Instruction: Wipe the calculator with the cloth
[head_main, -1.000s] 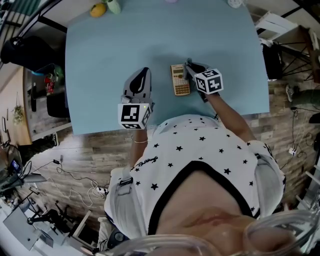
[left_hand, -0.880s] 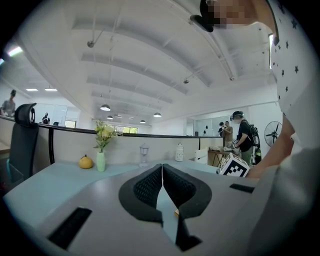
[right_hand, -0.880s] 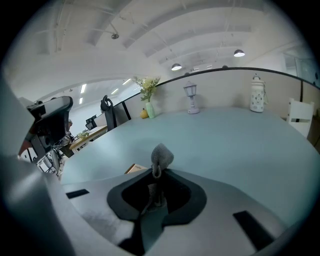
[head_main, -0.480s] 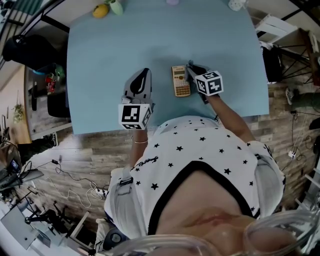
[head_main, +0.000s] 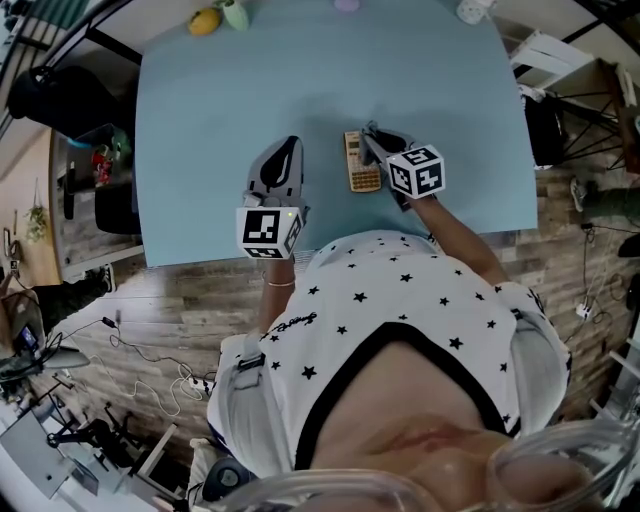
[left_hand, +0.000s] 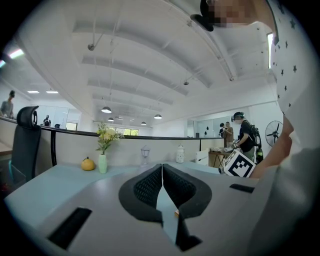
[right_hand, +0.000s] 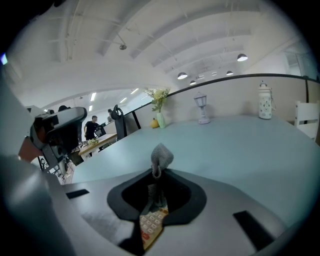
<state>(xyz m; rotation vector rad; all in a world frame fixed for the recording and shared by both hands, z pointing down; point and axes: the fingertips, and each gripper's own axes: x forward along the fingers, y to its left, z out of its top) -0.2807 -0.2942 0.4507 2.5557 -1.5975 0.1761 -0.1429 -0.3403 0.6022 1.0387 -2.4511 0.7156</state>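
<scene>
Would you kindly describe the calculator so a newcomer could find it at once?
On the light blue table, look near the front edge, beside the right gripper holding the cloth. The calculator is a flat tan slab with rows of keys, unlike the grey gripper.

calculator (head_main: 356, 161) on pale blue table (head_main: 220, 100)

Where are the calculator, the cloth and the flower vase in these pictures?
calculator (head_main: 358, 165), head view, on the middle of its face.
cloth (right_hand: 161, 156), right gripper view, on its bunched grey tip.
flower vase (left_hand: 102, 163), left gripper view, on the vase body.
</scene>
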